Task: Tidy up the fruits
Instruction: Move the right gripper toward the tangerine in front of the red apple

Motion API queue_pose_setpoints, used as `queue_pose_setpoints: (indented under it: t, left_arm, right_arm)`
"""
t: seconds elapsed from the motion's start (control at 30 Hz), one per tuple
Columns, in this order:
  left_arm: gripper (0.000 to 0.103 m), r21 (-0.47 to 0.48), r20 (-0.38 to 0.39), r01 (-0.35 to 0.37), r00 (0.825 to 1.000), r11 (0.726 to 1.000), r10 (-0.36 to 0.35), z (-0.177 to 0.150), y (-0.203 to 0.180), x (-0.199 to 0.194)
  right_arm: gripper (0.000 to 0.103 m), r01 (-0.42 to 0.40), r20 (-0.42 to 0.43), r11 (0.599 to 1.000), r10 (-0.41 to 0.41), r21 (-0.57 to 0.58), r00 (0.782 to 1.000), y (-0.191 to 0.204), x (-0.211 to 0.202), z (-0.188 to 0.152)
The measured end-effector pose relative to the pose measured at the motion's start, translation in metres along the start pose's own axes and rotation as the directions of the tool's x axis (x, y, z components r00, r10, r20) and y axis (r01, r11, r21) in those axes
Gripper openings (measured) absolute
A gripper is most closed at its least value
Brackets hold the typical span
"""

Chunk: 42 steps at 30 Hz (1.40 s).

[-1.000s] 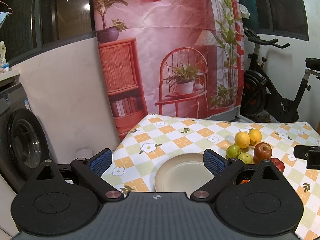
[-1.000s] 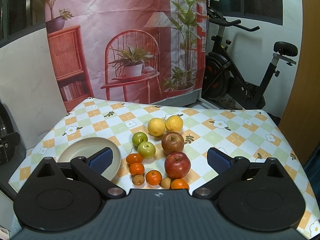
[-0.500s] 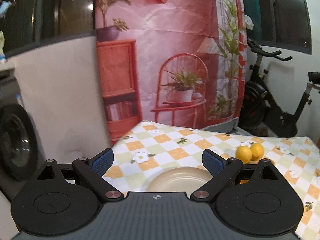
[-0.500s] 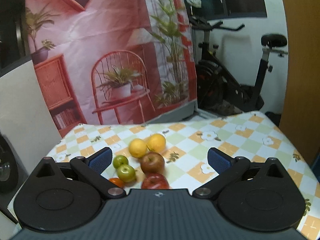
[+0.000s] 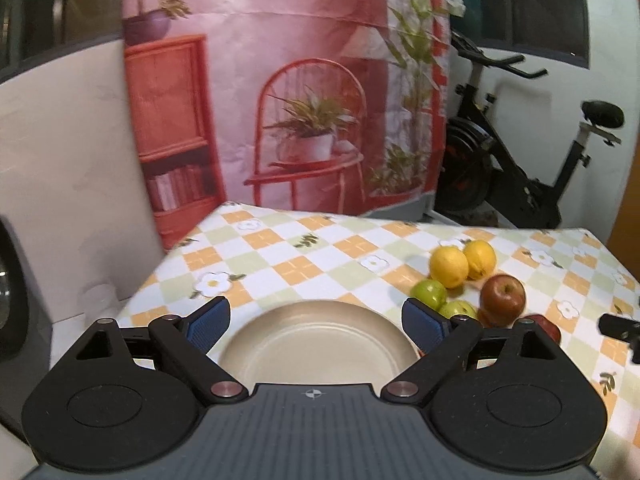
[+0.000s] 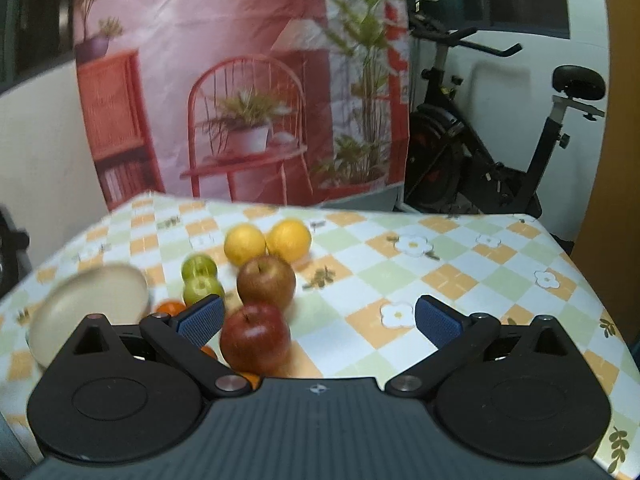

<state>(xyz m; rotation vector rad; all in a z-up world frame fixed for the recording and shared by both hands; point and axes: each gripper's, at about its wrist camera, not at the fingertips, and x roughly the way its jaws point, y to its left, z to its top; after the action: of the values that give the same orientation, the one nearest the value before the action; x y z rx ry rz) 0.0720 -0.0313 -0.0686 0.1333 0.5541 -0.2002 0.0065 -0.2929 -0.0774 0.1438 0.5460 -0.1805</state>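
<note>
Both tools gape wide and hold nothing: the left tool hovers over the bare plate, the right tool beside the near red apple on the worktop. Best centre that apple between the pads before closing gently. No writing is readable.

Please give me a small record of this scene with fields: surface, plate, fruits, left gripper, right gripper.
surface: table with checked cloth
plate: beige plate, nothing on it, left of the fruits
fruits: two yellow citrus, two green apples, two red apples, small oranges partly hidden; all on the cloth
left gripper: left gripper, open, holds nothing, above the plate
right gripper: right gripper, open, holds nothing, near red apple beside its left finger
</note>
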Motion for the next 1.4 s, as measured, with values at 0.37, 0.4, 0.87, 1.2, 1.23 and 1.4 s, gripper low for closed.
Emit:
queue_pose_setpoints:
  t: [0.37,0.4,0.87,1.2,1.23,1.4]
  left_arm:
    - [0.095,-0.017,-0.024,0.048,0.999,0.999,-0.048,-0.011,-0.014,0.019]
    - [0.095,-0.013,-0.023,0.046,0.999,0.999,-0.046,-0.012,-0.015,0.017]
    - [0.095,0.083,-0.013,0.039,0.999,0.996,-0.038,-0.019,-0.031,0.023]
    - [0.094,0.068,-0.049,0.049,0.998,0.997,-0.046,-0.030,-0.033,0.027]
    - [0.094,0.068,-0.053,0.049,0.998,0.996,-0.046,-0.030,-0.033,0.027]
    - [0.094,0.061,-0.063,0.037,0.997,0.997,-0.033,-0.032,-0.031,0.028]
  right_arm:
    - [0.097,-0.043,-0.014,0.989,0.042,-0.138,0.999,0.013,0.025,-0.036]
    - [0.096,-0.052,-0.013,0.989,0.050,-0.142,0.999,0.013,0.027,-0.038]
    - [0.091,-0.167,-0.012,0.981,0.167,-0.094,0.986,0.002,0.039,-0.062]
    - [0.078,-0.250,-0.050,0.963,0.246,-0.103,0.968,0.004,0.045,-0.068]
    - [0.075,-0.257,-0.055,0.962,0.253,-0.096,0.966,0.003,0.046,-0.067]
    - [0.057,-0.275,-0.077,0.956,0.268,-0.102,0.960,0.005,0.049,-0.068]
